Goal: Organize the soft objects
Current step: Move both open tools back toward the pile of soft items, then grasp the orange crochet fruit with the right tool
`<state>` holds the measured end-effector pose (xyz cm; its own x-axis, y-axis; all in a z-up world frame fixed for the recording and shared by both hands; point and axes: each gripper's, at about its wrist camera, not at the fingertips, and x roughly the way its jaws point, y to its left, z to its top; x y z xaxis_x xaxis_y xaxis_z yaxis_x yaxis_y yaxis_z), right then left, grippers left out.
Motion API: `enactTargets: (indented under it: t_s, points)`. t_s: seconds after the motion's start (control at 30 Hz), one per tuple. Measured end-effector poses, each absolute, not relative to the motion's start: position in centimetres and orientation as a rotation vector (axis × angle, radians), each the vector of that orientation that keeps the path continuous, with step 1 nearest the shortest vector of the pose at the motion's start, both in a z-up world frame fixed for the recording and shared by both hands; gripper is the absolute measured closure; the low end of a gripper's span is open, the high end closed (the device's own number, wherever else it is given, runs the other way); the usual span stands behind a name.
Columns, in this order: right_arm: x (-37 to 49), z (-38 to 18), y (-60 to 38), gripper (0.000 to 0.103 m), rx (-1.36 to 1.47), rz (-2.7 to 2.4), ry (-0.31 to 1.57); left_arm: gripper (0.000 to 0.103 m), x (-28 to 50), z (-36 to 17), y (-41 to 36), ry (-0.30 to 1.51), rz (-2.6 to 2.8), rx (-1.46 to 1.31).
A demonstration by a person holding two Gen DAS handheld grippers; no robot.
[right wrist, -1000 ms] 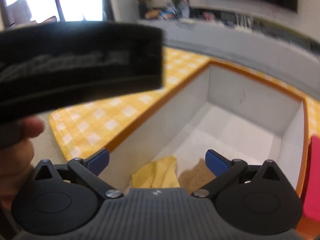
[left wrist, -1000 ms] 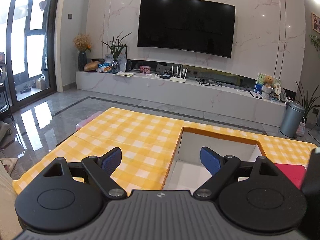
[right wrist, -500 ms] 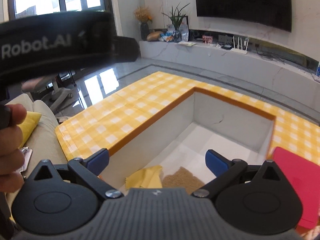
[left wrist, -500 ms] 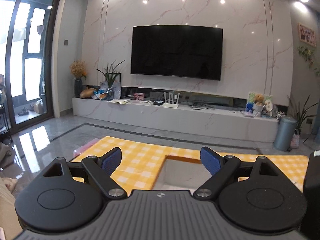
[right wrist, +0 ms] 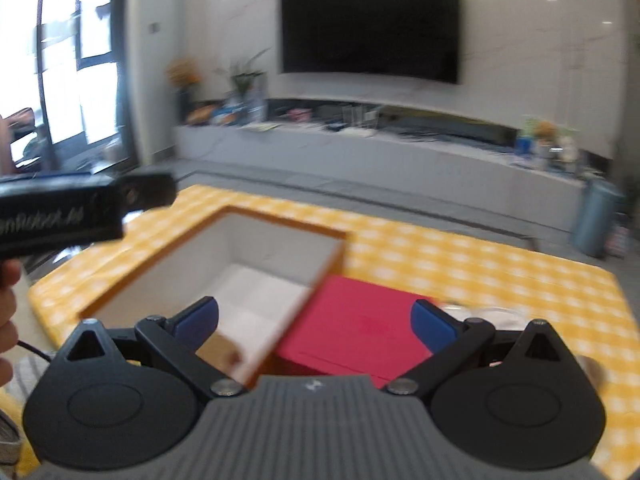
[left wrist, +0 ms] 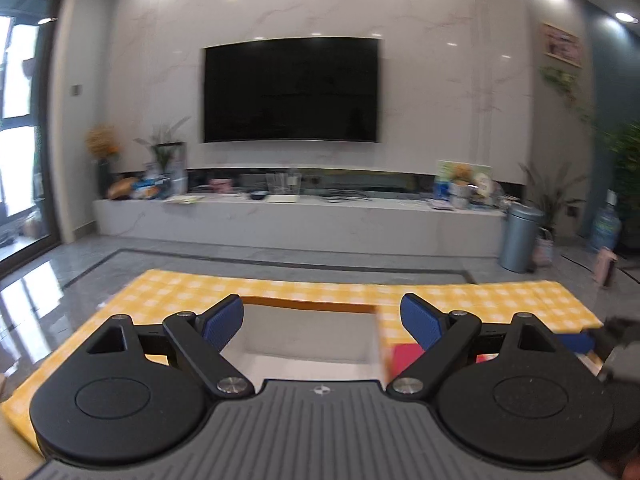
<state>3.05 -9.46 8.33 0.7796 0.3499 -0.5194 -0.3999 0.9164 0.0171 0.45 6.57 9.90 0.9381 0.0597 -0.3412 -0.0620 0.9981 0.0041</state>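
Left wrist view has the left gripper (left wrist: 322,320) hanging above the near edge of the table (left wrist: 168,292), blue fingers (left wrist: 222,322) spread wide with nothing between them; the table wears a yellow-and-white check cloth and has a white-walled box (left wrist: 308,336) sunk into it with an orange rim; just right of the box there's a red flat thing (left wrist: 406,356) peeking out behind the right finger (pretty blurry, can't say what it's made of). Far behind is a big dark TV (left wrist: 291,89) on a marble wall, a long low console (left wrist: 296,222) with clutter under it, and a grey bin (left wrist: 520,238) at the right end.

Right wrist view shows the right gripper (right wrist: 314,322) also with fingers apart and holding nothing; it sits over the near right corner of the box (right wrist: 256,264), where a brownish soft item (right wrist: 218,350) lies on the box floor just beside the left finger (only a sliver visible); the red flat thing (right wrist: 360,332) lies on the cloth touching or just beside the box's right wall, between the two blue pads (right wrist: 434,326). At far left the other gripper's black body (right wrist: 60,212) pokes in with white lettering too smeared to read, and part of a hand (right wrist: 6,320) shows at the left edge; everything's motion-blurred.
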Motion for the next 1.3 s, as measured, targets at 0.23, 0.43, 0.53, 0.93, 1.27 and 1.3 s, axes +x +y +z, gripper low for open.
enactTargets:
  t_s: [0.23, 0.43, 0.53, 0.93, 1.27, 1.3]
  points:
    - [1.6, 8.3, -17.2, 0.003, -0.111, 0.167, 0.489, 0.000, 1.4, 7.6, 1.0, 0.434, -0.249, 0.027]
    - [1.1, 7.0, -23.3, 0.003, -0.109, 0.022, 0.511, 0.000, 2.6, 4.9, -3.3, 0.444, -0.315, 0.096]
    - [1.6, 5.4, -25.3, 0.003, -0.072, -0.011, 0.561, 0.000, 3.0, 3.2, -4.4, 0.464, -0.345, 0.123]
    - [5.7, -1.1, -28.7, 0.003, 0.142, -0.050, 0.874, 0.000, 4.1, -2.2, -5.0, 0.671, -0.405, 0.189]
    - [8.0, -4.5, -27.3, 0.041, 0.090, -0.016, 1.010, 0.000, 4.3, -2.6, -5.2, 0.717, -0.417, 0.174]
    - [8.0, -4.6, -27.3, 0.042, 0.095, -0.010, 1.012, 0.000, 4.3, -2.6, -5.1, 0.720, -0.416, 0.174]
